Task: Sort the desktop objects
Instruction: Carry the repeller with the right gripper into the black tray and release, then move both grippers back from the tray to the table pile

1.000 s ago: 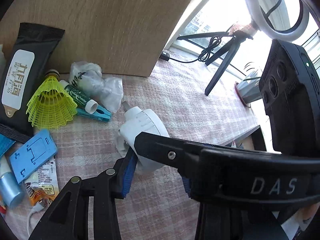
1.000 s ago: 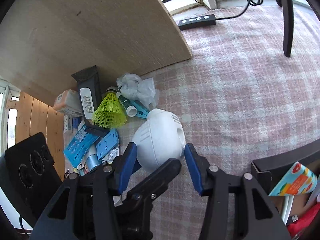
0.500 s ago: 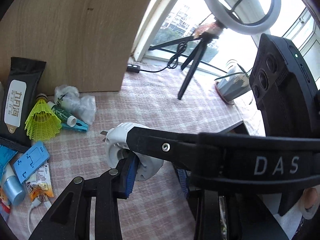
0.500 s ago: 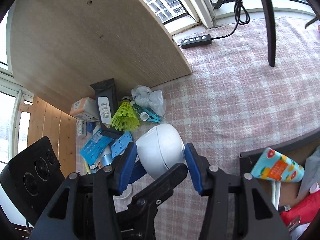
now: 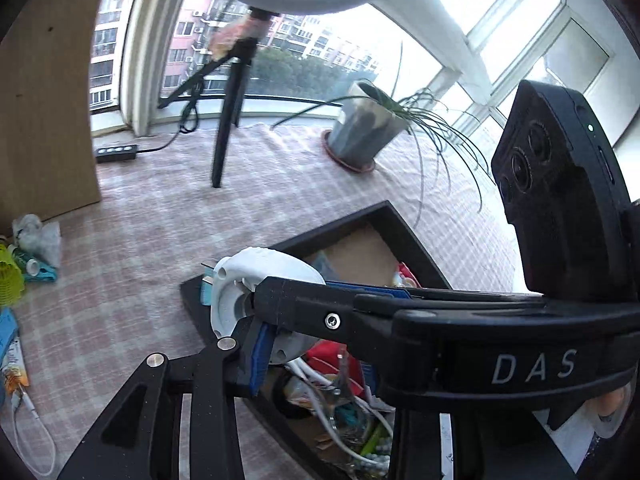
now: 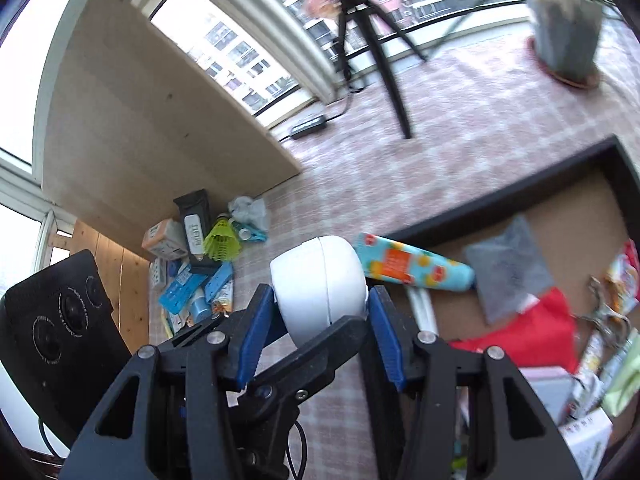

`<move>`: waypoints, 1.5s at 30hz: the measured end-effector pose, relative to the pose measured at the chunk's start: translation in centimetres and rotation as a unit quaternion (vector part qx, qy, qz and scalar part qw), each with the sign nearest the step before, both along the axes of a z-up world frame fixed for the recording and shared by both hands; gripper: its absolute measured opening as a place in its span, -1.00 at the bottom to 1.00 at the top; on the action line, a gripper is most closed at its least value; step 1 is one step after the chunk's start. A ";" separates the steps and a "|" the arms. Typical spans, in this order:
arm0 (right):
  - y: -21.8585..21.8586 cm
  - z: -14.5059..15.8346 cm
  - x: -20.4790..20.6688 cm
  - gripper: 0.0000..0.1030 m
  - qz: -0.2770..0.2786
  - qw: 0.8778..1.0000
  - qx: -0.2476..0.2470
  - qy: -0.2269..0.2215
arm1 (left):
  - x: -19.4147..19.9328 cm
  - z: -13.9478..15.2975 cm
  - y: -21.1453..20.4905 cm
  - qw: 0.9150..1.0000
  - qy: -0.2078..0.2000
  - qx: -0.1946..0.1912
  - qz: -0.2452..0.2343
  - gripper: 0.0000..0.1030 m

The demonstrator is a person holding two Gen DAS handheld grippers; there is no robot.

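White gadget [image 6: 320, 280] is squeezed between the right gripper [image 6: 320, 334] pads, left gripper [image 5: 312, 344] pinching its other end too, both holding it up over the near edge of the black box [image 6: 500, 208] full of junk.

Both grippers, left [image 5: 308, 344] and right [image 6: 320, 328], angle downward, fingers clamped together on one white object [image 6: 320, 280]

One white rounded device [image 6: 320, 284]; one black tray [image 6: 500, 196]; one yellow shuttlecock [image 6: 222, 240]; one potted plant [image 6: 568, 24]; one tripod [image 6: 372, 40]; one power strip [image 6: 308, 126]; two tools [image 6: 320, 332] [image 5: 316, 344].
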State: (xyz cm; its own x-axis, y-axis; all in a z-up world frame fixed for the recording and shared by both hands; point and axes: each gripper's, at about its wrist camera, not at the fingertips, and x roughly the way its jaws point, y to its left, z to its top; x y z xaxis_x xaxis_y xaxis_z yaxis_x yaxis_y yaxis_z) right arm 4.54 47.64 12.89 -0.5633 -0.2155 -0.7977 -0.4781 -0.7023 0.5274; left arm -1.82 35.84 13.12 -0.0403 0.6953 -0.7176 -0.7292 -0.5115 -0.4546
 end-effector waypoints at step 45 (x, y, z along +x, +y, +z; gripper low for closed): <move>-3.4 1.9 8.4 0.17 -0.010 0.988 0.151 0.017 | 4.4 1.9 -9.2 0.986 0.099 -0.113 0.068 -0.28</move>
